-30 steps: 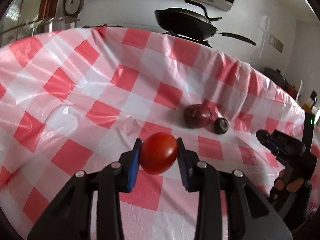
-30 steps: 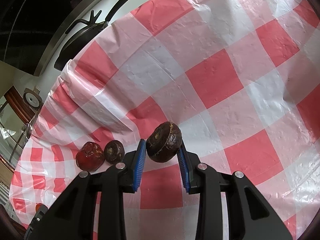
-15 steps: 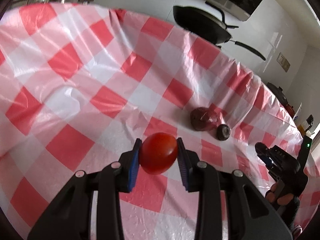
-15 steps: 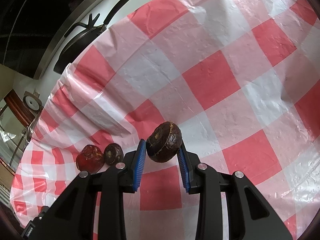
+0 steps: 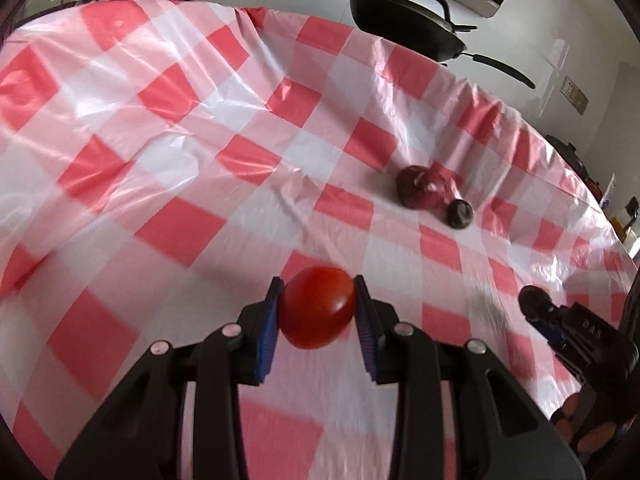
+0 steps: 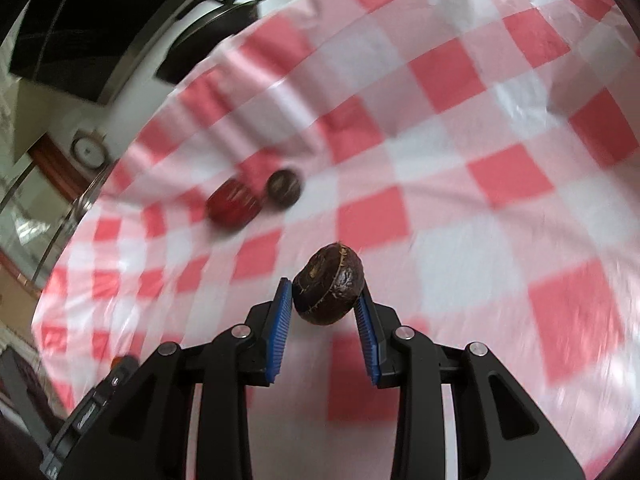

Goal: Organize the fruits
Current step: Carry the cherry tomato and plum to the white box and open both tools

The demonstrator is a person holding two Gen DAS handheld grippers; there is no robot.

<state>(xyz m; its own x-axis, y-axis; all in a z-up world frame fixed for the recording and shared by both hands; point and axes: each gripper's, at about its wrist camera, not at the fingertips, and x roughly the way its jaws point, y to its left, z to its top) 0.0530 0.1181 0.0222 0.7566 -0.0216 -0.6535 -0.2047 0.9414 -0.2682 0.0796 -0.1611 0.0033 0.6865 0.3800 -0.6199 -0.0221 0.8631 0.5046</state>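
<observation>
My left gripper (image 5: 317, 312) is shut on a red tomato (image 5: 318, 313) and holds it above the red-and-white checked tablecloth (image 5: 160, 184). My right gripper (image 6: 326, 292) is shut on a dark brown round fruit (image 6: 329, 290), also off the cloth. A dark red fruit (image 5: 424, 193) and a small dark round fruit (image 5: 460, 213) lie touching on the cloth ahead and to the right of the left gripper. Both show blurred in the right wrist view, the red fruit (image 6: 234, 202) and the small dark one (image 6: 284, 187). The right gripper also shows at the lower right of the left wrist view (image 5: 538, 306).
A black frying pan (image 5: 404, 24) sits beyond the table's far edge against a white wall. A range hood (image 6: 80, 32) hangs above it. The cloth has wrinkles and folds near the far edge.
Both grippers have swung, with the fruits still held. The two fruits on the cloth now sit higher and nearer the middle in the right wrist view, and farther right in the left wrist view.
</observation>
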